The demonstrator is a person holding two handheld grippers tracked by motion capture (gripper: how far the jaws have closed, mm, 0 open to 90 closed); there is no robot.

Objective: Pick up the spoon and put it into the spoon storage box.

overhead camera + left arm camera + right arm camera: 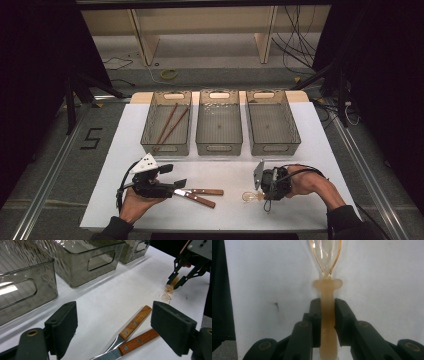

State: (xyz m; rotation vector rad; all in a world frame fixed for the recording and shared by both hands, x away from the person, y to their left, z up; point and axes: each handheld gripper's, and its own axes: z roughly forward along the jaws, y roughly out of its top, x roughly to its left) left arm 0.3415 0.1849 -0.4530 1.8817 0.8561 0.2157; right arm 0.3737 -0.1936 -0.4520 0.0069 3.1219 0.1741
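On white table (305, 150): three bins (218, 128), two spatulas (200, 195), one whisk (248, 196).

One readable mark – a black numeral "5" (91, 138), taped in blocky segments on the grey floor (60, 165) left of the tabletop (300, 200), seen in the high view. Nothing else legible: the three smoky bins carry no labels, the wooden handles show rivets but no brand, and the gripper bodies show no lettering that can be made out. In the right gripper view there is a faint embossed mark low on the amber stem – too blurred to read. A small dark smudge on the white sheet there is a stain, not a character.
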